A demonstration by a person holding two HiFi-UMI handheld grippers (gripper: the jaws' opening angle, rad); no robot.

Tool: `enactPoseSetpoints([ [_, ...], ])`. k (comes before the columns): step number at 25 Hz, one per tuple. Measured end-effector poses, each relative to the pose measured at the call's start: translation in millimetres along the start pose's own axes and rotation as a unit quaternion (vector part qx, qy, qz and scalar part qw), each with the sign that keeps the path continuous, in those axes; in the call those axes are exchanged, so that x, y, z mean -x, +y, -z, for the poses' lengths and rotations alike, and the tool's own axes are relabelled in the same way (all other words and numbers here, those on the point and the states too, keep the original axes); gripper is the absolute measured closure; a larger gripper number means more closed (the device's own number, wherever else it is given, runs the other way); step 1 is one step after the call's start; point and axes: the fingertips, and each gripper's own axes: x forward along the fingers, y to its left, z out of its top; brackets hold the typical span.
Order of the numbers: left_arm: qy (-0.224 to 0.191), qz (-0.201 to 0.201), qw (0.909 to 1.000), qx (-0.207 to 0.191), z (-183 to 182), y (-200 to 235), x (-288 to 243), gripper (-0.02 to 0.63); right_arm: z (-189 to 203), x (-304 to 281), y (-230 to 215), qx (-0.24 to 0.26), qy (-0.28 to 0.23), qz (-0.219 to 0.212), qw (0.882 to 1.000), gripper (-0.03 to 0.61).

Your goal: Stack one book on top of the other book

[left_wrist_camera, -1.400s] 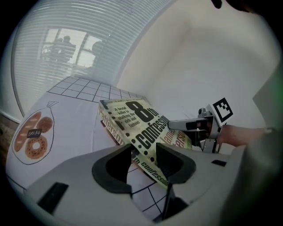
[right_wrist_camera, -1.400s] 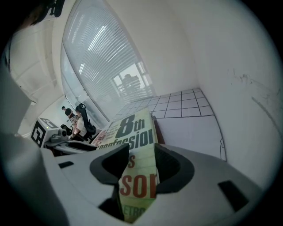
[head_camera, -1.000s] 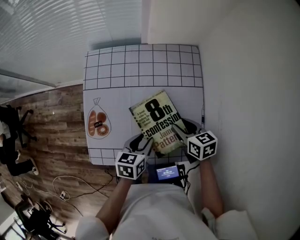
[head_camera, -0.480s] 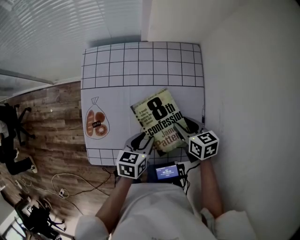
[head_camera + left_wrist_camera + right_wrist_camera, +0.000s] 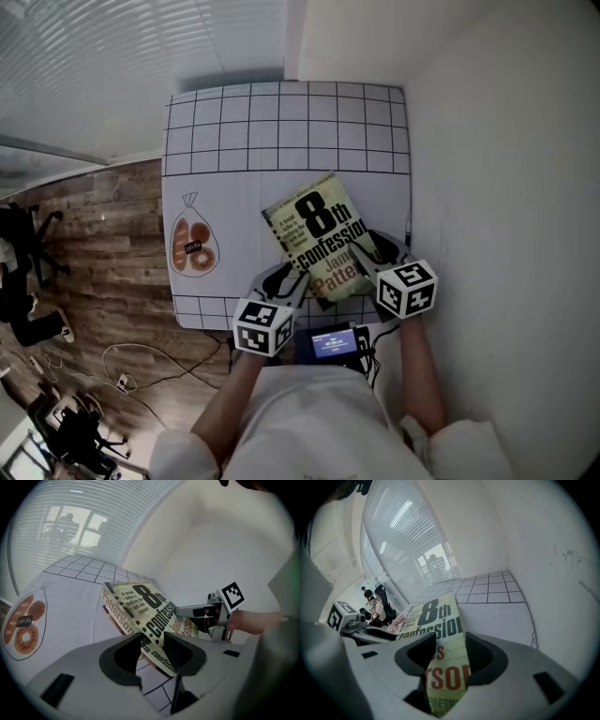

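yellow book (image 5: 314, 230) edged farther, gripped by left tool (image 5: 151, 637) tightening and right tool (image 5: 450, 640) loosening

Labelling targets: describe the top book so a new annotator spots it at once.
On the white table mat with black grid lines, right of the drawn bread bag, is a yellow-green paperback book. Big black "8th confession" lettering on its cover marks it; the reddish book beneath barely shows.
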Motion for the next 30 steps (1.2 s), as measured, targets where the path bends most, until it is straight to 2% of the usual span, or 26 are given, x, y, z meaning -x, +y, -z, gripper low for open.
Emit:
enactPoseSetpoints([
  [12, 0.018, 0.004, 0.9996, -0.023, -1, 0, 0, 0.453, 1, -1, -2, 0.002, 0.007, 0.018, 1.0, 0.368],
  [17, 0.024, -0.003, 0.9991, -0.035, -1, -1, 2, 0.453, 0, 1, -1, 0.019, 0.005, 0.033, 0.999, 0.368],
  [22, 0.01, -0.005, 0.9989, -0.046, -9, -1, 10, 0.462, -1, 2, -1, 0.032, 0.003, 0.049, 0.998, 0.367],
  [27, -0.001, -0.008, 0.9987, -0.05, -16, 3, 23, 0.468, -7, 8, 5, 0.08, -0.019, 0.079, 0.993, 0.365],
  [30, -0.006, 0.0, 0.9988, -0.049, -16, 3, 31, 0.473, -15, 16, 9, 0.079, -0.058, 0.086, 0.991, 0.366],
])
